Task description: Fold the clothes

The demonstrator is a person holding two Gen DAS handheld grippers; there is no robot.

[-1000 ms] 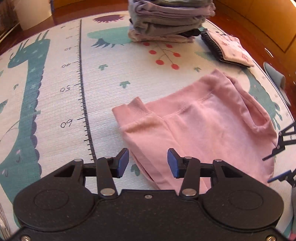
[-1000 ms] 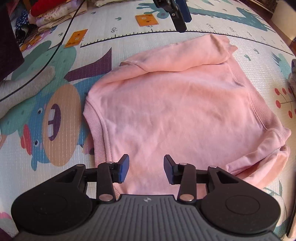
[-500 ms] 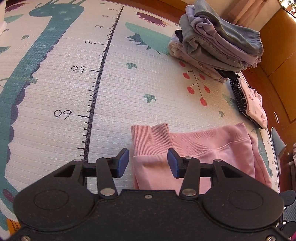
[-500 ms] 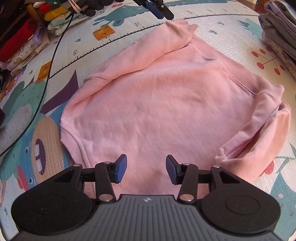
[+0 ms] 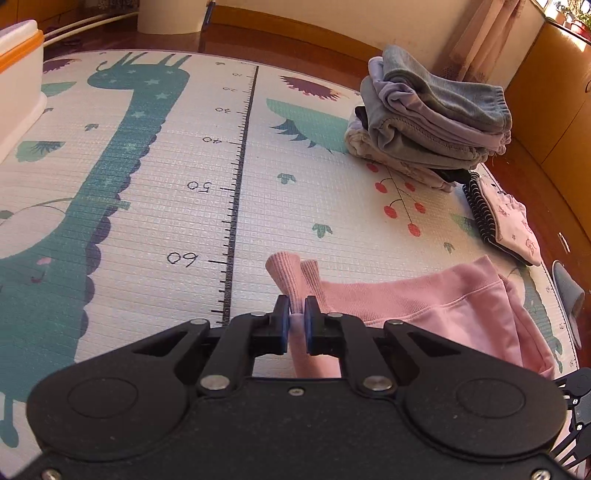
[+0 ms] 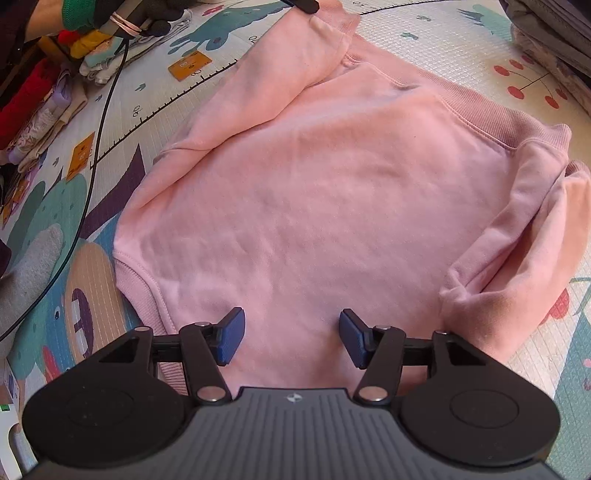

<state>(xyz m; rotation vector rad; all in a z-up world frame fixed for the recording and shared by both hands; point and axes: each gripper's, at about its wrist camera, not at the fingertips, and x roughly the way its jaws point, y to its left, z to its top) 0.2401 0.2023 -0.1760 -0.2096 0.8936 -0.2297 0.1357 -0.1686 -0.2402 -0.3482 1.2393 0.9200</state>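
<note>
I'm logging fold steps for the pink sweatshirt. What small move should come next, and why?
Probably the left gripper carries the ribbed pink sleeve cuff it pinches inward over the pink sweatshirt body; that sleeve lies along the edge, and the right gripper hovers open above.

1. A printed play mat (image 5: 155, 206) covered the floor, showing a teal giraffe (image 5: 122, 147) and a black height ruler (image 5: 236, 199) with numbers.
2. Beyond the play mat's far edge lay polished reddish wooden floor (image 5: 295, 37).
3. A pale curtain (image 5: 487, 33) hung past the mat's far right corner, beside orange-brown wooden cabinets (image 5: 554, 92).
4. A white bin (image 5: 173, 16) stood on the wood floor beyond the giraffe's head.
5. Warm sunlight fell across the mat.
</note>
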